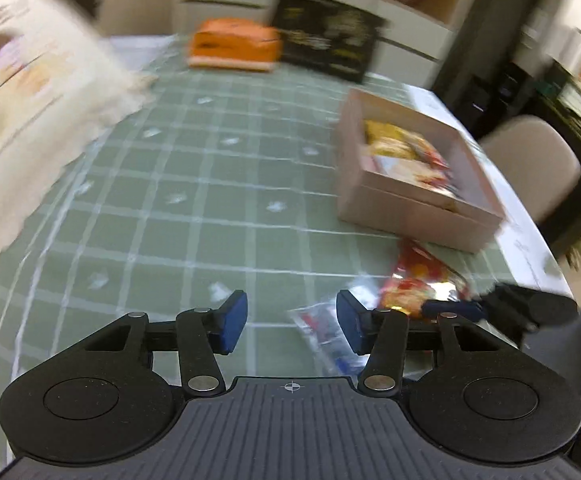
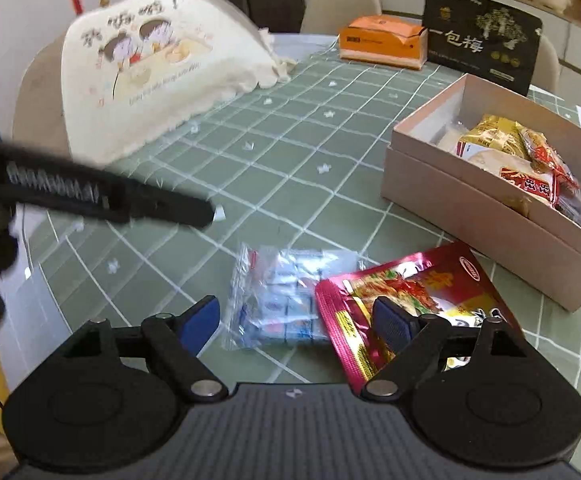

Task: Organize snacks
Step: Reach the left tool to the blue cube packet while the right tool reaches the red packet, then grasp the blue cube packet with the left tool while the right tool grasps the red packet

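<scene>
Above the green checked tablecloth [image 2: 290,152], left gripper [image 1: 292,320] and right gripper [image 2: 296,320] hover released. Between the right fingers lies a clear packet [image 2: 286,300], overlapped by a red snack pouch [image 2: 418,292]; the pink box [image 2: 490,216] sits beyond.

- On the black box [image 2: 483,38] ahead of me I read large pale characters, 一包梅. The gold emblems and small print around them are too fine for me to make out.
- The cream cloth cover [image 2: 158,68] carries hand-drawn characters ending in an exclamation mark above two cartoon children. I cannot read them, nor the small line below.
- The orange box [image 2: 382,42] has dark print on its side, too small to read.
- The red packet [image 2: 410,300] shows a red oval logo and yellow lettering, both illegible.
- My left view is blurred; nothing there reads.
</scene>
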Demonstrator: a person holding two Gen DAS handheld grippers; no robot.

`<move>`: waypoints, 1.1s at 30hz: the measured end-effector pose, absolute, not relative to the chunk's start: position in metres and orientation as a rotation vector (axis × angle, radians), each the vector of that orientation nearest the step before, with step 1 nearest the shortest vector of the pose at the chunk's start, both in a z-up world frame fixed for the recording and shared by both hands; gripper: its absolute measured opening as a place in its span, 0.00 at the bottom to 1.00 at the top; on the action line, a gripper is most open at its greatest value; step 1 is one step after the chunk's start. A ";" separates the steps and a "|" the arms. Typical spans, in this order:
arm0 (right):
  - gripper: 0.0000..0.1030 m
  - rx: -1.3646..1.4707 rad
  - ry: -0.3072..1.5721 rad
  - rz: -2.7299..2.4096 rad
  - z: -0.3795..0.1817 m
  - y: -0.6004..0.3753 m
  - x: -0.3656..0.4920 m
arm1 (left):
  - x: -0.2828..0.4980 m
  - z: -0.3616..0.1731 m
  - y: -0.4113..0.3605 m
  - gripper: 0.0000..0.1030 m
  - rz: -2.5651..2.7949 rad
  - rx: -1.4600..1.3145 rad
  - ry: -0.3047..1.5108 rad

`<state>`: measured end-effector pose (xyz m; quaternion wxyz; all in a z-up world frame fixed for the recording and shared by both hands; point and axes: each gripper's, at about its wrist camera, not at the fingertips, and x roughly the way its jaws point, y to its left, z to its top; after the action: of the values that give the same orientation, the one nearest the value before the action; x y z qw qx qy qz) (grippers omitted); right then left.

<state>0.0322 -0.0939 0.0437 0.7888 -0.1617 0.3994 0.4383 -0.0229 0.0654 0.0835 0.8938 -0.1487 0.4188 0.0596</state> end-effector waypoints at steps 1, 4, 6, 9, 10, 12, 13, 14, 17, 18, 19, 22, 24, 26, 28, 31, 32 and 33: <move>0.80 -0.387 0.854 0.931 0.041 -0.098 0.032 | -0.020 0.082 0.061 0.53 0.097 -0.276 0.875; 0.77 -0.457 0.855 0.889 0.035 -0.125 0.035 | -0.006 0.076 0.034 0.53 0.036 -0.133 0.903; 0.77 -0.464 0.881 0.842 0.032 -0.148 0.039 | 0.002 0.069 0.017 0.54 -0.022 -0.042 0.919; 0.77 -0.446 0.908 0.773 0.032 -0.181 0.040 | 0.011 0.054 -0.008 0.55 -0.077 0.117 0.974; 0.77 -0.435 0.920 0.751 0.033 -0.192 0.041 | 0.013 0.048 -0.014 0.55 -0.089 0.161 0.988; 0.77 -0.411 0.934 0.719 0.034 -0.210 0.041 | 0.011 0.047 -0.020 0.54 -0.116 0.181 0.977; 0.77 -0.395 0.938 0.703 0.034 -0.218 0.041 | 0.014 0.047 -0.024 0.54 -0.137 0.168 0.991; 0.77 -0.377 0.942 0.687 0.034 -0.225 0.040 | 0.015 0.045 -0.029 0.60 -0.158 0.165 1.008; 0.77 -0.315 0.948 0.653 0.036 -0.241 0.041 | 0.012 0.046 -0.048 0.63 -0.191 0.256 1.007; 0.77 -0.300 0.948 0.648 0.037 -0.244 0.041 | 0.013 0.048 -0.049 0.62 -0.198 0.261 1.000; 0.77 -0.289 0.944 0.646 0.038 -0.246 0.041 | 0.014 0.052 -0.047 0.62 -0.192 0.260 0.991; 0.77 -0.266 0.927 0.636 0.041 -0.251 0.041 | 0.021 0.052 -0.040 0.62 -0.131 0.331 1.004; 0.77 -0.241 0.935 0.632 0.040 -0.251 0.045 | 0.030 0.047 -0.034 0.63 -0.144 0.332 1.055; 0.77 -0.216 0.950 0.629 0.039 -0.251 0.048 | 0.036 0.042 -0.029 0.66 -0.157 0.333 1.096; 0.77 -0.190 0.962 0.630 0.039 -0.251 0.052 | 0.041 0.039 -0.023 0.69 -0.164 0.309 1.103; 0.77 -0.153 0.969 0.633 0.041 -0.248 0.058 | 0.051 0.035 -0.011 0.72 -0.151 0.197 1.103; 0.77 -0.143 0.966 0.629 0.041 -0.245 0.061 | 0.054 0.033 -0.008 0.74 -0.145 0.155 1.100; 0.77 -0.136 0.964 0.620 0.042 -0.243 0.064 | 0.057 0.031 -0.006 0.76 -0.139 0.120 1.098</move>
<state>0.0640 -0.2429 0.0419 0.8380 -0.0644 0.4557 0.2930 0.0565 -0.0057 0.0313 0.8492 0.0571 0.5209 -0.0658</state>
